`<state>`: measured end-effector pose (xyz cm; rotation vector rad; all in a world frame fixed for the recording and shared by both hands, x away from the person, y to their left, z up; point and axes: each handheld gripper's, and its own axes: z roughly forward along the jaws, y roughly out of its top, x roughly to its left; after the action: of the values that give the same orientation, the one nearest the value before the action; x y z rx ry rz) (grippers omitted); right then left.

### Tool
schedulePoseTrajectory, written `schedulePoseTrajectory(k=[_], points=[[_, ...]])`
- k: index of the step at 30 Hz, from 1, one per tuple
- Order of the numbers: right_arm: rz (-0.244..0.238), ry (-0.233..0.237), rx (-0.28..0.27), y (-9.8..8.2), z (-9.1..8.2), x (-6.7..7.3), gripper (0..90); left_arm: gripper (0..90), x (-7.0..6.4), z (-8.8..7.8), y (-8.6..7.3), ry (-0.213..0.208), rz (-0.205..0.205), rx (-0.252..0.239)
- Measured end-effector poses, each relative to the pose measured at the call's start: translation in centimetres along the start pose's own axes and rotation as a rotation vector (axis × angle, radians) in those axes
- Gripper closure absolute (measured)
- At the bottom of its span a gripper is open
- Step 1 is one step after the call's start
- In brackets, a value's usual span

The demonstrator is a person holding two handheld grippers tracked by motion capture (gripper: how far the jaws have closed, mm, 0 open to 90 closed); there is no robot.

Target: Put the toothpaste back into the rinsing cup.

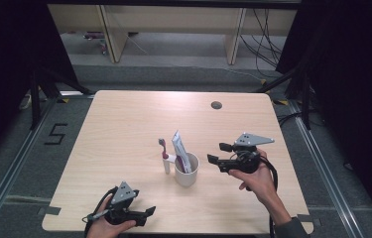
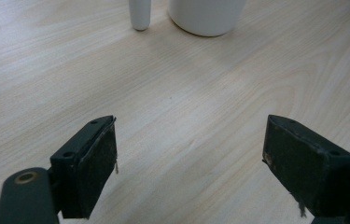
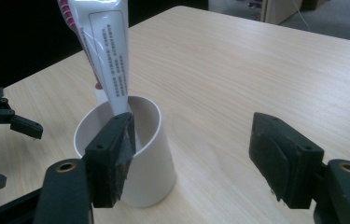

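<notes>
Pale wood-grain table [image 1: 124, 129] spreads out beneath both hands. Nearest the person, the left gripper [image 1: 146, 214] hovers low by the front edge, jaws spread and empty, apparently waiting. Farther on, the right gripper [image 1: 219, 153] hangs just beside the cup [image 1: 187, 171], jaws wide with nothing between them, likely having let go. That smooth white cup holds a flat, glossy tube [image 1: 180, 151] leaning upright, while a toothbrush [image 1: 164, 156] stands just beside it.
</notes>
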<state>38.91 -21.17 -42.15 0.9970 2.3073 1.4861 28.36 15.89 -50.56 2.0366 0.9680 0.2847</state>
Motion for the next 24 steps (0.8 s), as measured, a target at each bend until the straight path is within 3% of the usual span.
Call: schedulePoseTrajectory(k=[1, 2, 8, 9, 10, 15, 16, 17, 19, 20, 21, 22, 24], points=[[0.009, -0.015, 0.003, -0.1, -0.2, 0.0, 30.7, 17.3, -0.1, 0.1, 0.0, 0.004, -0.016, -0.011], [-0.008, -0.026, 0.0, -0.2, -0.3, -0.2, 30.3, 17.3, 0.0, 0.0, 0.0, 0.004, -0.002, 0.001], [0.023, -0.033, 0.024, -1.1, -1.0, -0.3, 25.9, 16.9, -0.2, 0.0, 0.1, 0.008, -0.022, -0.016], [0.035, -0.026, 0.022, -1.3, -1.0, -0.3, 25.3, 16.9, -0.2, -0.1, 0.1, 0.009, -0.022, -0.017], [0.01, -0.031, 0.029, -1.4, -1.1, -0.5, 24.5, 16.8, -0.2, -0.1, 0.1, 0.01, -0.022, -0.019], [0.047, -0.051, 0.029, -2.2, -1.6, -0.6, 22.1, 16.3, 0.0, -0.2, 0.2, 0.011, -0.003, -0.011], [0.033, -0.053, 0.032, -2.3, -1.8, -0.7, 21.8, 16.2, 0.0, -0.2, 0.2, 0.011, -0.003, -0.01], [0.067, -0.052, 0.044, -2.4, -2.0, -0.5, 21.9, 16.1, 0.0, -0.2, 0.2, 0.01, -0.004, -0.01], [0.036, -0.06, 0.034, -2.7, -2.1, -0.8, 21.5, 16.0, -0.2, -0.1, 0.2, 0.005, -0.03, -0.03], [0.057, -0.063, 0.035, -2.8, -2.3, -0.6, 21.4, 15.9, -0.2, -0.1, 0.3, 0.004, -0.031, -0.031], [0.042, -0.068, 0.038, -3.0, -2.5, -0.8, 21.3, 15.9, -0.1, -0.2, 0.3, 0.005, -0.028, -0.029], [0.076, -0.064, 0.038, -3.1, -2.7, -0.6, 21.2, 15.8, -0.1, -0.2, 0.3, 0.005, -0.026, -0.026], [0.057, -0.074, 0.035, -3.4, -2.8, -0.7, 20.8, 15.8, -0.2, -0.2, 0.2, 0.008, -0.036, -0.036]])
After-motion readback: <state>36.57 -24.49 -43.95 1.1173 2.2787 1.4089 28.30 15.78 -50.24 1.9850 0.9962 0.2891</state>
